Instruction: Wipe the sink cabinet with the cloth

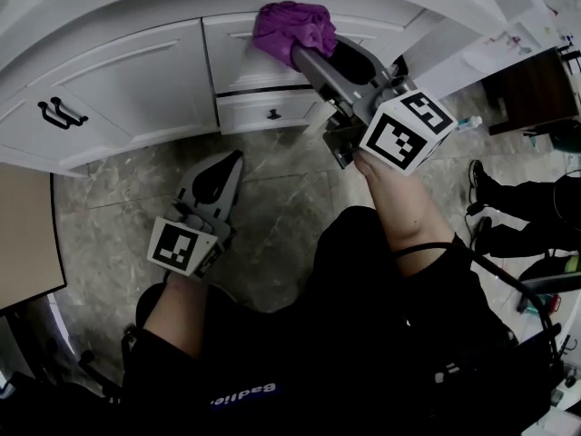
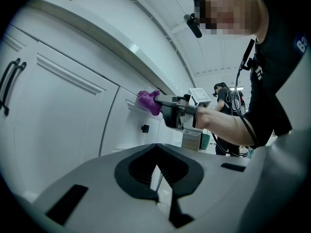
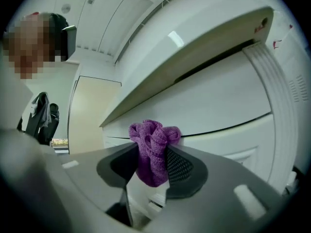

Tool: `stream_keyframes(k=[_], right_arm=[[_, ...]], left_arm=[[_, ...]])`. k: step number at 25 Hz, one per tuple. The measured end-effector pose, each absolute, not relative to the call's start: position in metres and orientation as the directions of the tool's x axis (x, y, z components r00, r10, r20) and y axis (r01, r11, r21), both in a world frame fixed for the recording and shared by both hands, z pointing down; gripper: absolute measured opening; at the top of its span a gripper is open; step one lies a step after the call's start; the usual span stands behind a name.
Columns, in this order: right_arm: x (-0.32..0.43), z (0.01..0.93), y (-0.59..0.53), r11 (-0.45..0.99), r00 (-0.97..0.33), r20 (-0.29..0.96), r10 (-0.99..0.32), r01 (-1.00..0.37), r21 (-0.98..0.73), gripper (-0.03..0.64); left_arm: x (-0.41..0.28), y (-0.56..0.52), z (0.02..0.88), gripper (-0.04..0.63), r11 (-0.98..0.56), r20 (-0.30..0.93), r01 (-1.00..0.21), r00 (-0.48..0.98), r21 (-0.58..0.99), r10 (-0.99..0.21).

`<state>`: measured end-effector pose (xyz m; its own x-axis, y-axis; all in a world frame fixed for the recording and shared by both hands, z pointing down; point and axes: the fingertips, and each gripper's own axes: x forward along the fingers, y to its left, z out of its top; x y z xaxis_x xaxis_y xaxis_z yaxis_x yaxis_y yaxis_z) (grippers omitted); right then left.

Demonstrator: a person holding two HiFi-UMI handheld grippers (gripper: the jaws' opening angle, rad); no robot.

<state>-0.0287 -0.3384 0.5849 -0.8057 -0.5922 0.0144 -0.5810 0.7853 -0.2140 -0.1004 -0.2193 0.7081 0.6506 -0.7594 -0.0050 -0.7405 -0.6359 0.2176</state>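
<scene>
White panelled sink cabinet [image 1: 136,89] meets the bunched purple knit cloth [image 1: 292,25], clamped at the right gripper [image 1: 301,54] tips for wiping, while the left gripper [image 1: 234,160] idles behind, closed on nothing.

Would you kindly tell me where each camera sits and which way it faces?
Head view: on the person's head, looking down at cabinet and floor; both forearms, left gripper, right gripper show.
Left gripper view: on that gripper, facing along the cabinet; its shut jaws, the person's right arm show.
Right gripper view: on that gripper, facing the drawer front; its jaws clamp the cloth.
Shared: head and left gripper views both show the right gripper with cloth.
</scene>
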Motion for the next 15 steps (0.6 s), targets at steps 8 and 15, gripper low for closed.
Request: stream_keyframes(k=[8,15], right_arm=[[-0.004,0.648,-0.344,0.693,-0.759,0.086,-0.646,-0.63,-0.35,0.152],[0.0,0.718,-0.34,0.679,-0.749,0.147,-0.647,-0.652,-0.337,0.152]], left_arm=[[-0.103,-0.219,0.706,0.002,-0.632,-0.006,-0.745,0.646,0.216,-0.764],[-0.096,-0.216,0.709,0.002,-0.65,-0.005,-0.725,0.667,0.23,-0.745]])
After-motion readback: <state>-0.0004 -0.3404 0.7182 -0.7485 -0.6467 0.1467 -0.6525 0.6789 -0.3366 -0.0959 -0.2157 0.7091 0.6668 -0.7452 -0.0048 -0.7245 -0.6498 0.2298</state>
